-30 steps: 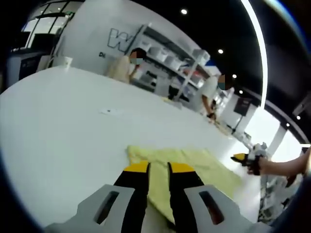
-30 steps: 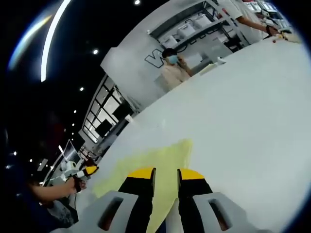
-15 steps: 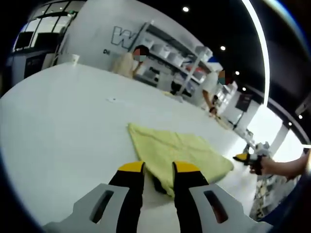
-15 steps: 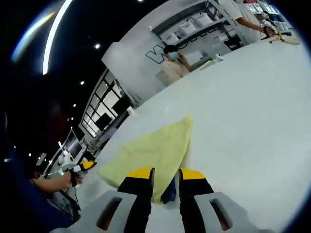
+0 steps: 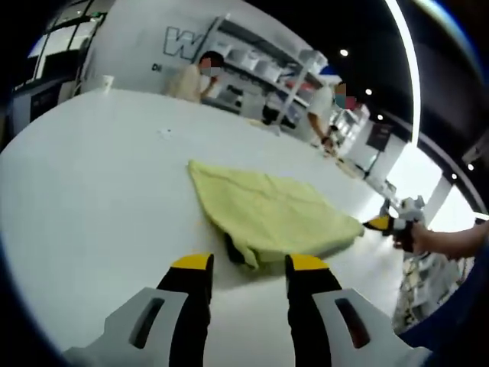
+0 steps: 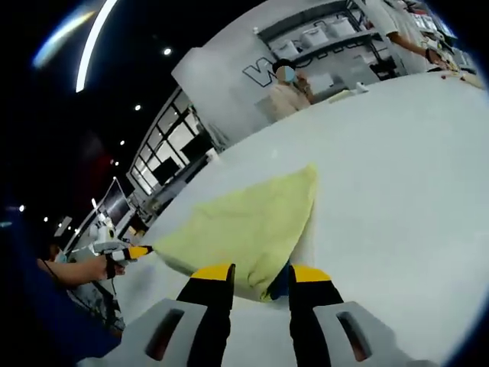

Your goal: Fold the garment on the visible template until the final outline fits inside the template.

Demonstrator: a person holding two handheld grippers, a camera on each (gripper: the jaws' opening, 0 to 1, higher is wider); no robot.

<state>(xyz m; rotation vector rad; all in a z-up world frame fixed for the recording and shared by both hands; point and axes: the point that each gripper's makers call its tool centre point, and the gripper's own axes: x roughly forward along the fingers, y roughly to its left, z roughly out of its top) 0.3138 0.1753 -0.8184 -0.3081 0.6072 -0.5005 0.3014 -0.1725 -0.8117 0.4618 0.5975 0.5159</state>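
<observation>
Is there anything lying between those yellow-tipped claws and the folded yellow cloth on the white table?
Nothing visible does. Bare white table lies between the open left gripper and the folded yellow cloth. The open right gripper sits right at the cloth's near edge, with nothing between them.

One yellow garment (image 5: 271, 212) on one white table (image 5: 92, 191); two grippers, left (image 5: 248, 264) and right (image 6: 260, 271); two people (image 5: 191, 73) behind.

The garment (image 5: 267, 214) lies on the table (image 5: 92, 199), just ahead of the left gripper (image 5: 248, 264) and right gripper (image 6: 260, 273).
</observation>
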